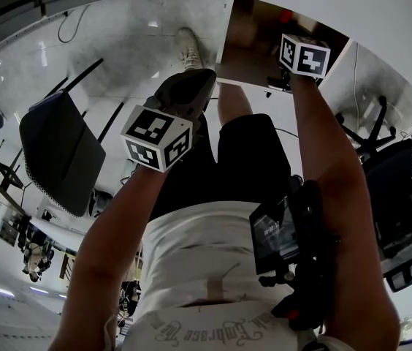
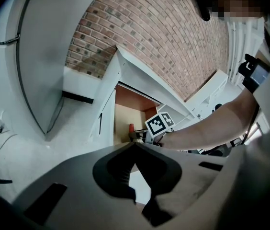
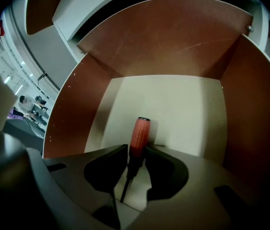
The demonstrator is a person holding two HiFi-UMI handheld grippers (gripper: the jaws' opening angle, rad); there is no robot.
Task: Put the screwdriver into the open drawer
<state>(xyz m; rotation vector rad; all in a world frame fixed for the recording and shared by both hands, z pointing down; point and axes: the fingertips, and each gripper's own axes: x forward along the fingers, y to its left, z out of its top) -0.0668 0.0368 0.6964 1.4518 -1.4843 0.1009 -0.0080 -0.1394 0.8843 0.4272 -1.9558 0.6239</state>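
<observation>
The screwdriver (image 3: 138, 137), with a red ribbed handle and a dark shaft, lies inside the open drawer (image 3: 183, 104), handle toward the drawer's back. My right gripper (image 3: 136, 148) reaches steeply down into the drawer. Its jaws stand close on either side of the screwdriver's black collar, and I see no pad pressing on it. In the head view its marker cube (image 1: 304, 55) hangs over the brown drawer (image 1: 253, 39). My left gripper (image 2: 135, 145) is held back from the drawer, shut and empty. From there the red handle (image 2: 131, 127) shows beside the right gripper's cube (image 2: 159, 123).
The drawer has brown side walls and a pale floor, and sits in a white cabinet (image 2: 125, 68) against a brick wall (image 2: 173, 37). Office chairs stand at the left (image 1: 60, 148) and right (image 1: 403, 196). The person's shoe (image 1: 188, 50) is near the cabinet.
</observation>
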